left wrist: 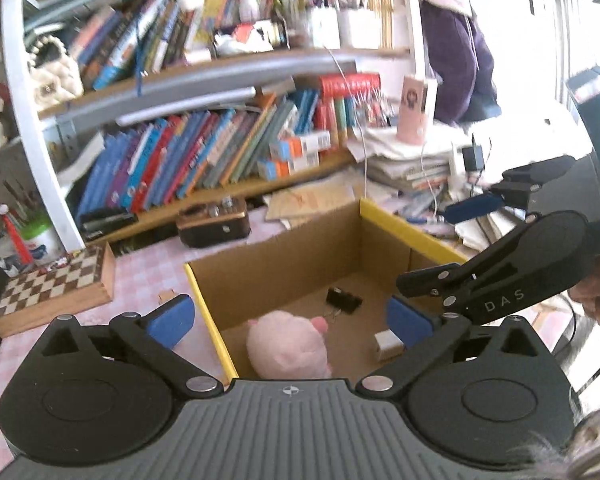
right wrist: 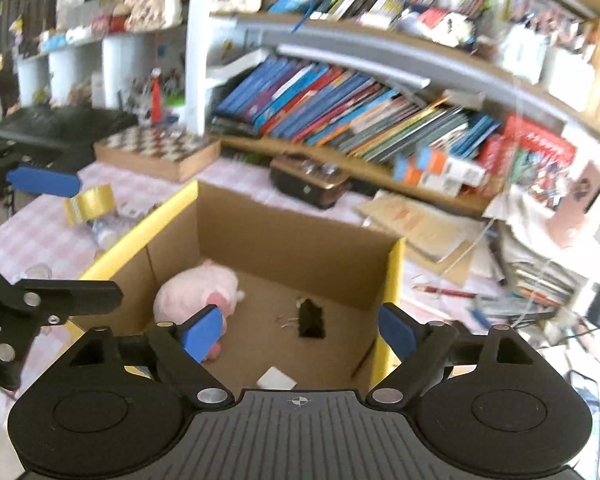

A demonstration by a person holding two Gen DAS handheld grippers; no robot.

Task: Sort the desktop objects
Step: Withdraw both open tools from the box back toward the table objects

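An open cardboard box with yellow-taped rims stands on the pink checked tablecloth. Inside it lie a pink plush toy, a black binder clip and a small white block. My left gripper is open and empty above the box's left rim. In the right wrist view the box holds the same plush, clip and white block. My right gripper is open and empty over the box's near side. The right gripper also shows in the left wrist view.
A chessboard box lies left of the carton, a brown device behind it. Packed bookshelves rise at the back. Stacked papers and cables lie to the right. A gold tape roll lies left of the box.
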